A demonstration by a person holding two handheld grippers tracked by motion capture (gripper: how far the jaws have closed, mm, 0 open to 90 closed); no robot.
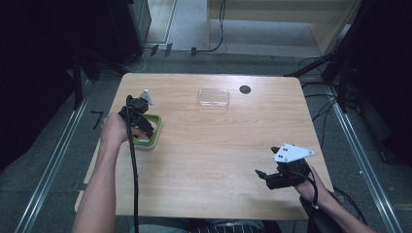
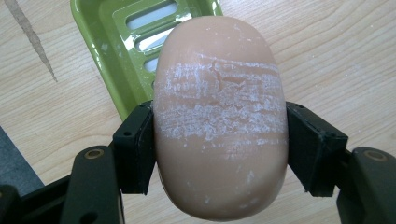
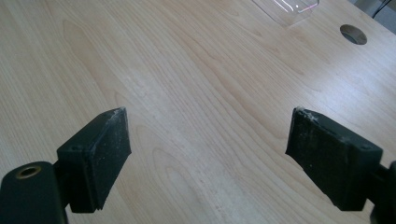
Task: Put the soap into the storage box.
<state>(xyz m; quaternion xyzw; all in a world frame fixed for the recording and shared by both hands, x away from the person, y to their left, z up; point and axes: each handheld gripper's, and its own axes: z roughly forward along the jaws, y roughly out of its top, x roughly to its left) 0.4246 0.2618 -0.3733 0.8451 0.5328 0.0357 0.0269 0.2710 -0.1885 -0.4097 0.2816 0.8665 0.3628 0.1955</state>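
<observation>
A peach-coloured bar of soap (image 2: pixel 219 116), scuffed white across its top, sits pinched between the black jaws of my left gripper (image 2: pixel 219 154). Just beyond it in the left gripper view lies a green slotted soap dish (image 2: pixel 112 42). From above, the left gripper (image 1: pixel 145 127) hovers over that dish (image 1: pixel 156 127) at the table's left side; the soap is hidden there by the hand and gripper. My right gripper (image 3: pixel 208 158) stands open over bare wood, nothing between its pads. It shows near the front right of the table (image 1: pixel 262 175).
A clear plastic lid or tray (image 1: pixel 214 97) lies at the back centre of the wooden table, with a dark round hole (image 1: pixel 245 89) beside it. Both also appear far off in the right gripper view: the clear piece (image 3: pixel 287 9) and the hole (image 3: pixel 353 34).
</observation>
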